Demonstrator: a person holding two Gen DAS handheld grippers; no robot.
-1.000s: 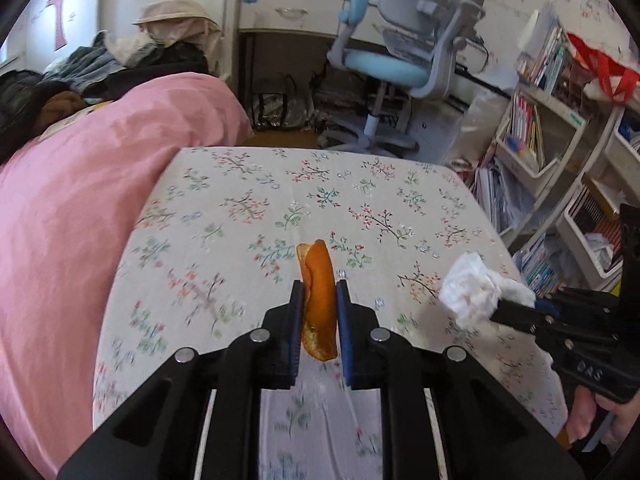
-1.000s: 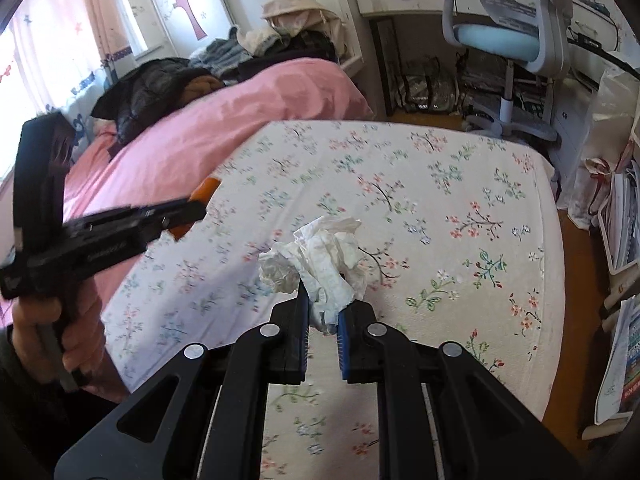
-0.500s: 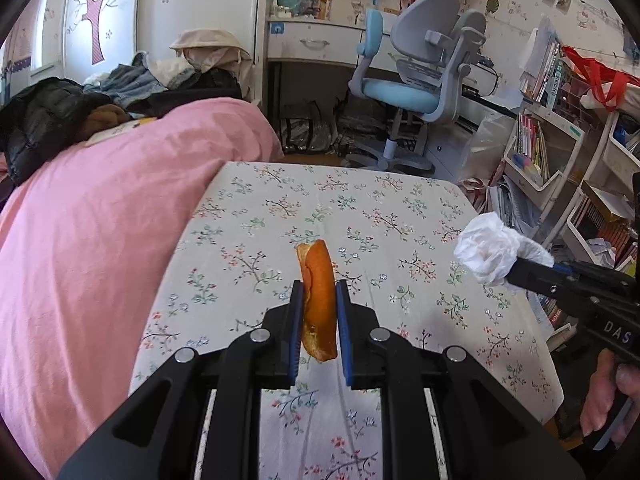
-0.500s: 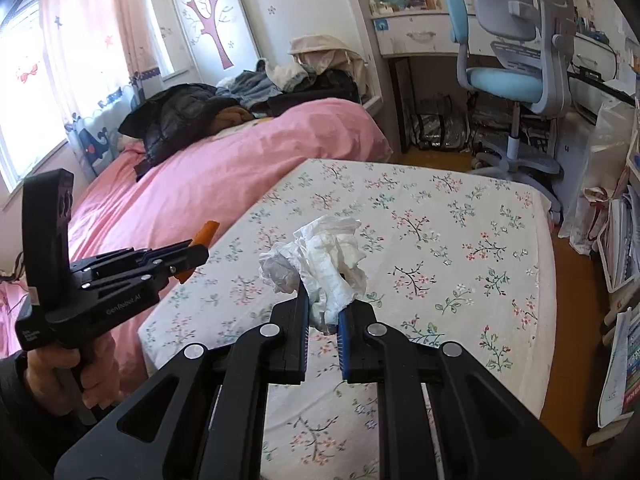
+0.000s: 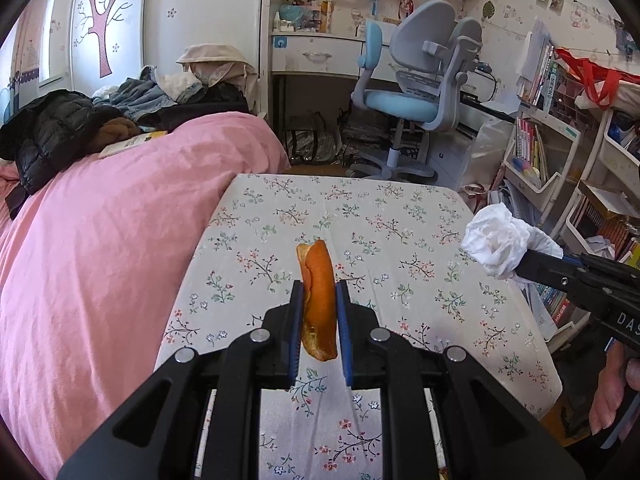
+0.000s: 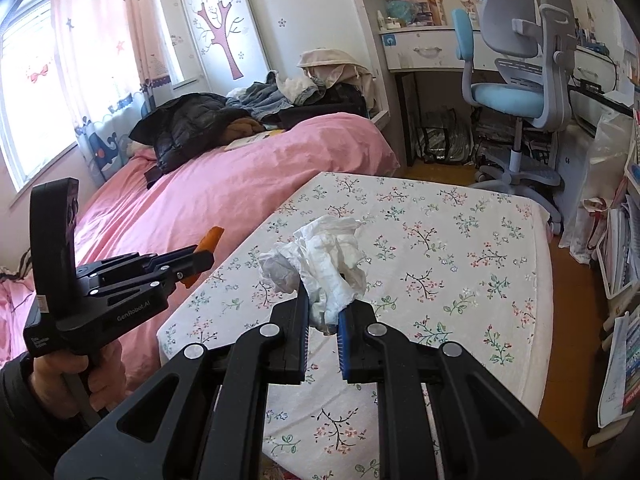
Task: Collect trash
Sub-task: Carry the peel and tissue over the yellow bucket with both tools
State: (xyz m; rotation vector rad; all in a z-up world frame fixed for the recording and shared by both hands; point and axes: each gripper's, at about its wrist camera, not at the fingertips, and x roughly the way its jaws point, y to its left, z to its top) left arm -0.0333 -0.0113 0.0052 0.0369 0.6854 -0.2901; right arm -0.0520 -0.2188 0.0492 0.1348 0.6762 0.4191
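Two claws hang over the floral bench: left claw clamps a peel, right claw, at three o'clock, clamps a tissue.

Orange peel mostly behind left gripper

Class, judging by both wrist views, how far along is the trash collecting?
Done: both pieces are picked up. In hand: the left gripper clamps an orange peel, the right gripper a crumpled tissue, both above the floral cloth, which shows no other trash. Left: dropping them somewhere; no bin is visible.
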